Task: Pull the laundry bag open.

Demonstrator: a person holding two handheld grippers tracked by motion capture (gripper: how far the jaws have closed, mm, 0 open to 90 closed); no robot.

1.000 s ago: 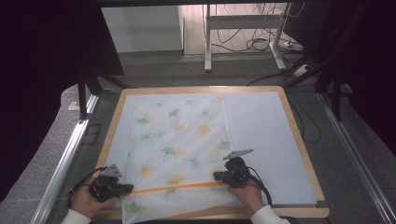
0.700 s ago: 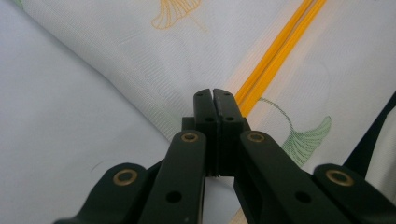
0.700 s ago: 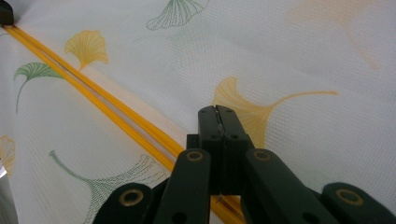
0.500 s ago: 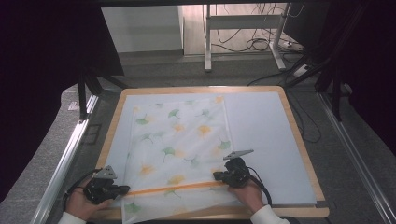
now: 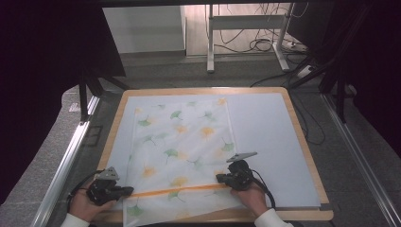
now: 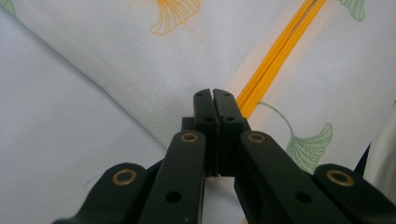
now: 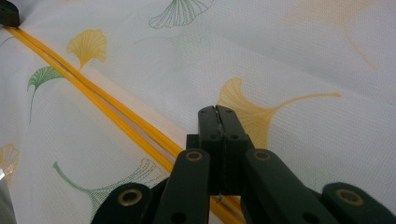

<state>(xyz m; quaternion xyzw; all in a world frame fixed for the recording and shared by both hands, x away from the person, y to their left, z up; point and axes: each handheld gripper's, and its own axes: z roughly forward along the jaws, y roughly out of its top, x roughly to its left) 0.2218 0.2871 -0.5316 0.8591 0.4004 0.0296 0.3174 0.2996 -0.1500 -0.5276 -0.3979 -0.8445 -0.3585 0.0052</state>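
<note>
Both my grippers are clamped on the cloth (image 5: 182,142) at its orange stripe (image 5: 175,190). Left gripper (image 5: 124,191) pinches the left edge, right gripper (image 5: 221,178) the right, over the table (image 5: 265,118).

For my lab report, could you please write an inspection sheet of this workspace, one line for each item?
Surface: wood-framed board with a pale blue sheet on it.
Job's things: white cloth with a ginkgo-leaf print, an orange stripe near the front, its front edge past the board.
Clutter: nothing seen.
Grippers: left gripper and right gripper shut, each at one end of the stripe; whether they pinch cloth is unclear.
Cables: one trails from each gripper; more lie on the floor.
Surroundings: grey floor, metal rails, desk legs.
</note>
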